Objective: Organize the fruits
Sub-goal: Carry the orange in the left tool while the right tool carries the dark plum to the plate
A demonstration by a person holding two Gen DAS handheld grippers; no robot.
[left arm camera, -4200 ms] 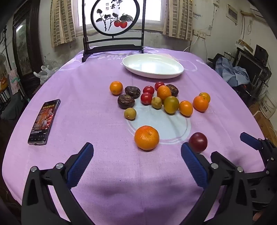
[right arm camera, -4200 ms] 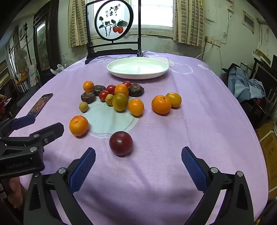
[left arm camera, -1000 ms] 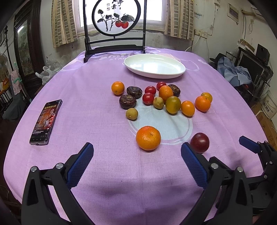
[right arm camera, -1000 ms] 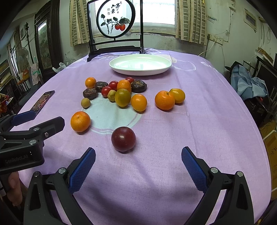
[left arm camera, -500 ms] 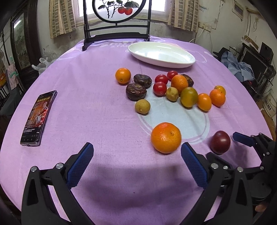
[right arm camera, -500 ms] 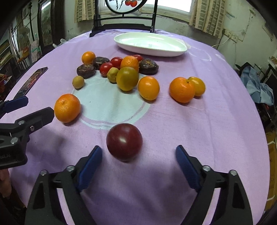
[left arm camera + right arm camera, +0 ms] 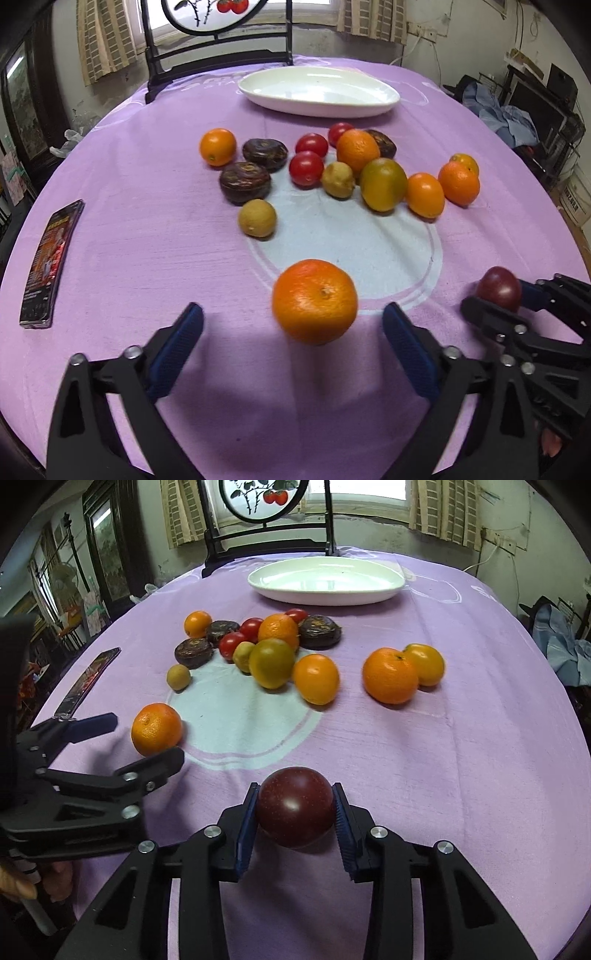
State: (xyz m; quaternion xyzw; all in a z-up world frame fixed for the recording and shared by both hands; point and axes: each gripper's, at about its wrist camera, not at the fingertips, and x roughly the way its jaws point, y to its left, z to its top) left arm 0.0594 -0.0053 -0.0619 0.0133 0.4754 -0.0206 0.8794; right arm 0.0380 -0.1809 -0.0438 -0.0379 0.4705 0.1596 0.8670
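Both grippers near tabletop's front edge: right gripper (image 7: 295,825) clamped on plum (image 7: 295,806); left gripper (image 7: 293,350) apart, flanking orange (image 7: 315,301).

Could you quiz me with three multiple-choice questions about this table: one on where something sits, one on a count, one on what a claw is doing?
1. Where does the phone lie?
A. On the white plate
B. At the cloth's left edge, apart from the fruit
C. Between the claws

2. How many small red tomatoes show in the fruit cluster?
A. Three
B. One
C. Six

3. What is the right claw doing?
A. Hanging open
B. Gripping the phone
C. Shut on the dark red plum

Answers:
1. B, the phone rests alone far left on the purple cloth.
2. A, three red tomatoes sit among the oranges.
3. C, both blue pads press the plum's sides.
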